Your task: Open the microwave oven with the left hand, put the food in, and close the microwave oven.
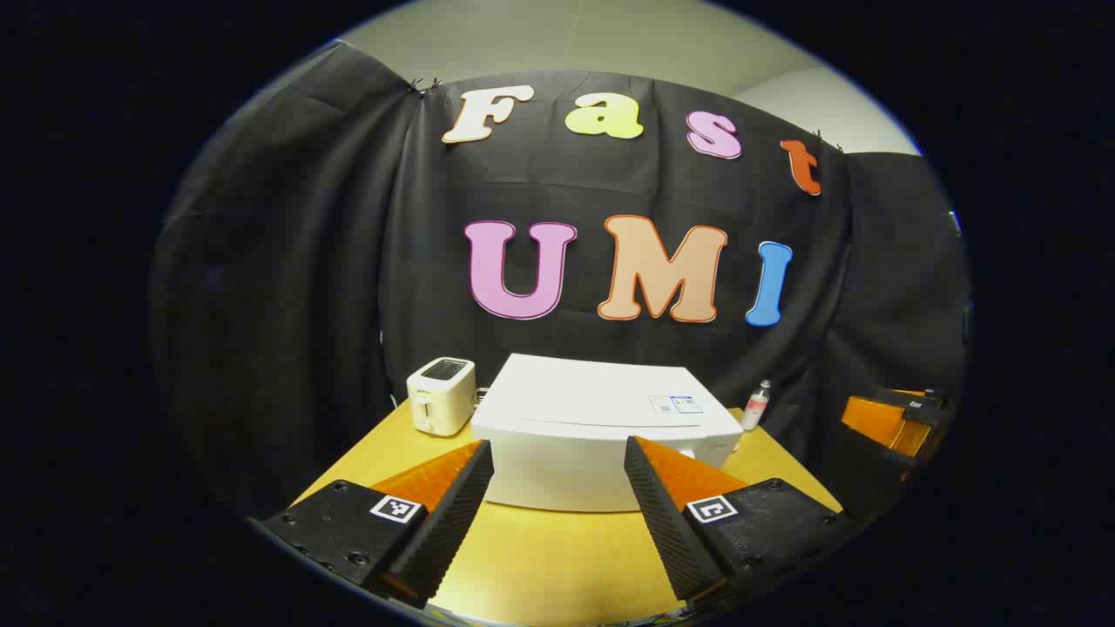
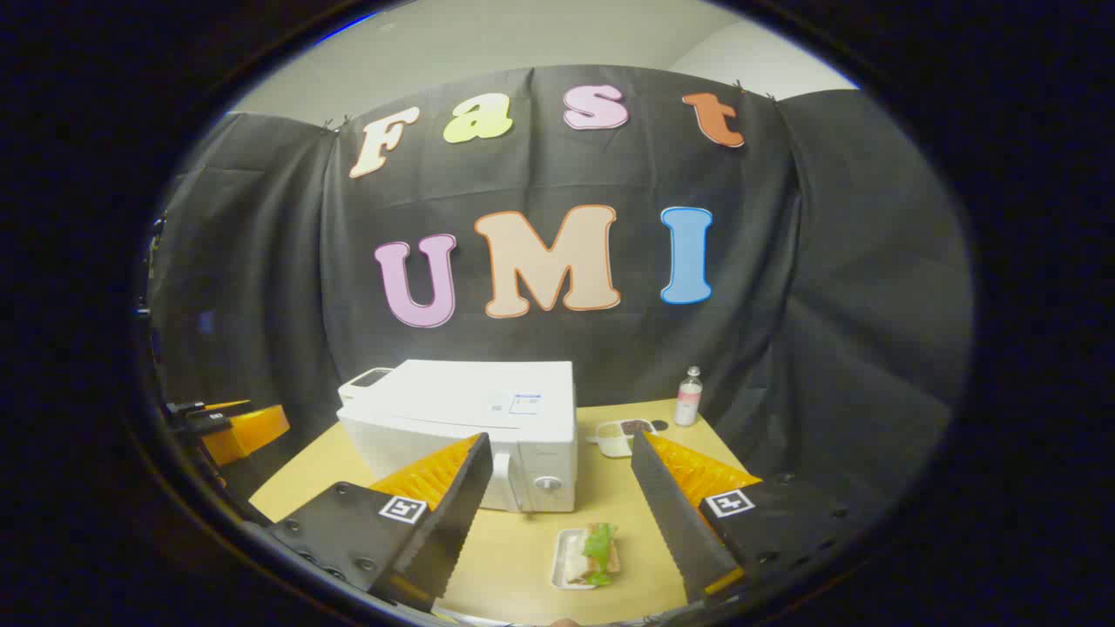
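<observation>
Two fingers of the left gripper (image 1: 557,488) stand spread wide in the left gripper view, holding nothing, raised above the yellow table (image 1: 540,557). Beyond them sits the white microwave oven (image 1: 601,427), its door closed as far as can be told from this angle. A white toaster (image 1: 442,394) stands just beside the microwave's left side, and a small bottle (image 1: 756,406) stands just off its right rear corner. A small label lies on the microwave's top; its print is too small to read. The other gripper shows well to the right of the microwave, at the view's edge.

From the right gripper view, the right gripper (image 2: 557,496) is likewise spread apart and empty. The microwave (image 2: 470,418) lies ahead and to its left, with a handle and a round knob on the right of its front. The food (image 2: 592,553), a sandwich with green leaves on a small white tray, rests on the table in front of the microwave's right corner. A second shallow container (image 2: 620,435) sits to the microwave's right, near the bottle (image 2: 688,396).

Judging the risks: the door likely needs a firm pull, and the light oven could slide toward the table edge. The tray is shallow, so a crooked pinch might tip the sandwich off.
</observation>
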A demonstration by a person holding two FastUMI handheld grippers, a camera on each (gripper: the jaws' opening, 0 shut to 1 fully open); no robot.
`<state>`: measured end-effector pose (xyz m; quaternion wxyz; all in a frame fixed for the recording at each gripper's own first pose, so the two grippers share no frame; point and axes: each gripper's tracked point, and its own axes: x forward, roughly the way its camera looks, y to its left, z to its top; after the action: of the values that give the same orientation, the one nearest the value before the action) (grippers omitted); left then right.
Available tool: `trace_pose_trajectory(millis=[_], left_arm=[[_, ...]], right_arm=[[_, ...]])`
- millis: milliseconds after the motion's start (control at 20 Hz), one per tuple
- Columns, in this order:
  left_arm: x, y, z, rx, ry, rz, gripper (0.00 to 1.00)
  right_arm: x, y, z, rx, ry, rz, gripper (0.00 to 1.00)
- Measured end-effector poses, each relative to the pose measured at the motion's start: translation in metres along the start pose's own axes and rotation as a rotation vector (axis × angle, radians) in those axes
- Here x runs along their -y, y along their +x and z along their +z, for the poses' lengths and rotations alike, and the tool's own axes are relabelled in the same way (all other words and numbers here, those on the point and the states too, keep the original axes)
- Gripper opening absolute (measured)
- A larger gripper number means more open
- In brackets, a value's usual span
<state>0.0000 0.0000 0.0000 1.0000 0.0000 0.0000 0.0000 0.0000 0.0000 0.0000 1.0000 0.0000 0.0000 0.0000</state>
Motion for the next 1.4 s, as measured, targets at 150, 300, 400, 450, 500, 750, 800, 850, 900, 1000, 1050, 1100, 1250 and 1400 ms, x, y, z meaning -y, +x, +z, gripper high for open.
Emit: trace_pose_trajectory(millis=[150,300,400,450,500,750,800,850,900,1000,1050,1100,1250,1400], left_arm=[[0.01,0.001,0.004,0.005,0.003,-0.011,0.95],[0.012,0.004,0.005,0.013,0.025,-0.008,0.95],[0.016,0.005,0.005,0.012,0.03,-0.008,0.95],[0.016,0.005,0.003,0.01,0.029,-0.008,0.95],[0.017,0.006,0.001,0.006,0.025,-0.006,0.95],[0.013,0.002,-0.005,-0.007,0.0,0.009,0.92],[0.012,0.001,-0.006,-0.007,0.001,0.013,0.95],[0.011,0.001,-0.006,-0.004,0.002,0.014,0.95],[0.01,0.0,-0.005,-0.002,0.002,0.016,0.95],[0.01,-0.002,-0.008,-0.006,-0.001,0.013,0.95],[0.012,-0.003,-0.01,-0.01,-0.003,0.007,0.95],[0.014,-0.002,-0.011,-0.013,-0.003,0.0,0.95],[0.021,0.0,-0.015,-0.023,0.004,-0.018,0.95],[0.026,0.002,-0.018,-0.031,0.014,-0.028,0.95]], right_arm=[[0.014,-0.002,0.004,0.011,-0.007,-0.023,0.99],[0.018,-0.002,0.008,0.015,0.015,-0.022,0.99],[0.02,-0.001,0.01,0.016,0.013,-0.019,0.99],[0.022,-0.001,0.01,0.017,0.011,-0.016,0.99],[0.022,-0.001,0.011,0.019,0.01,-0.014,0.99],[0.023,-0.002,0.01,0.017,0.014,-0.01,0.99],[0.023,-0.002,0.011,0.018,0.012,-0.01,0.99],[0.024,-0.002,0.01,0.017,0.011,-0.012,0.99],[0.024,-0.002,0.01,0.016,0.012,-0.013,0.99],[0.024,-0.002,0.01,0.016,0.019,-0.011,0.99],[0.025,-0.002,0.01,0.018,0.022,-0.011,0.99],[0.025,-0.002,0.01,0.018,0.023,-0.012,0.99],[0.027,-0.003,0.008,0.016,0.027,-0.022,0.92],[0.032,-0.005,0.005,0.01,0.033,-0.032,0.99]])
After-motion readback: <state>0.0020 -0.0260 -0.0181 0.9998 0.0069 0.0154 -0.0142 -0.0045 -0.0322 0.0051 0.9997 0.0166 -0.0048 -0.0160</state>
